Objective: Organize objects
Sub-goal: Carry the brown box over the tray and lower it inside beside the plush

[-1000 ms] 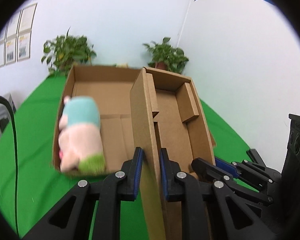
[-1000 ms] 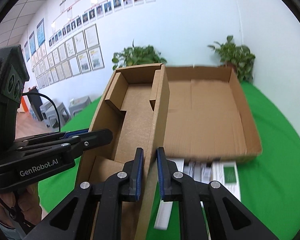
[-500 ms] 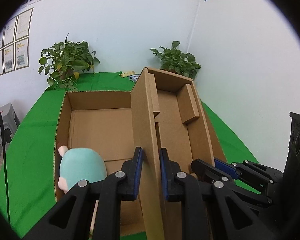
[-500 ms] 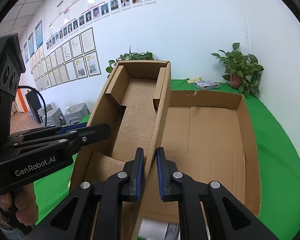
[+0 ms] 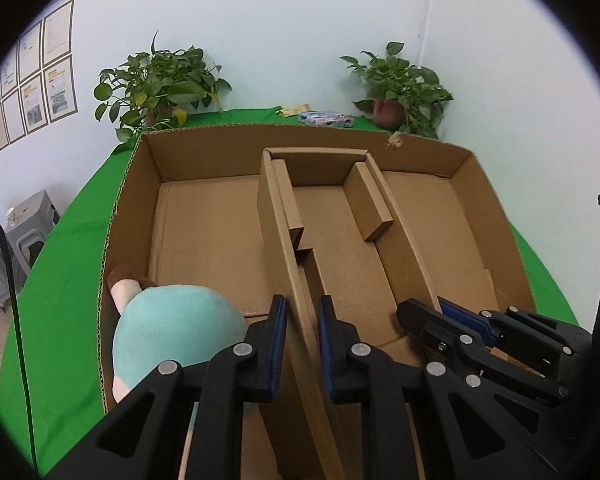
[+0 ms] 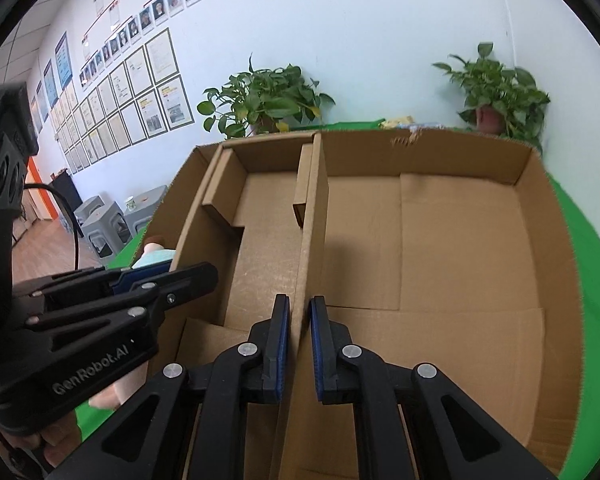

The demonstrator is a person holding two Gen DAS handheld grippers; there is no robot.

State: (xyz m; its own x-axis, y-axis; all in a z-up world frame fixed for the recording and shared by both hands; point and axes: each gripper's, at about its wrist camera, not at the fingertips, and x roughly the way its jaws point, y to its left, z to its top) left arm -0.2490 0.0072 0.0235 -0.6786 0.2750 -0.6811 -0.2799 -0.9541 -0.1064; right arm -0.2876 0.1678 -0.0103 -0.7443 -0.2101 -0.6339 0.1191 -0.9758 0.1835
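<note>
I've got the small box (image 5: 332, 240) by both long walls, left gripper (image 5: 302, 332) pinched on its left wall, right gripper (image 6: 299, 332) pinched on its right wall, jaws nearly closed on cardboard. It sits inside the big box (image 5: 496, 216), toward the left as the right view shows it. To do this well: lower both sides level, release together, don't twist the thin walls. Both tools point forward and tilt down, side by side. Plush (image 5: 172, 332) at 8 o'clock in the left view, against the big box's left wall. Plants (image 5: 160, 84) at 12, far.
</note>
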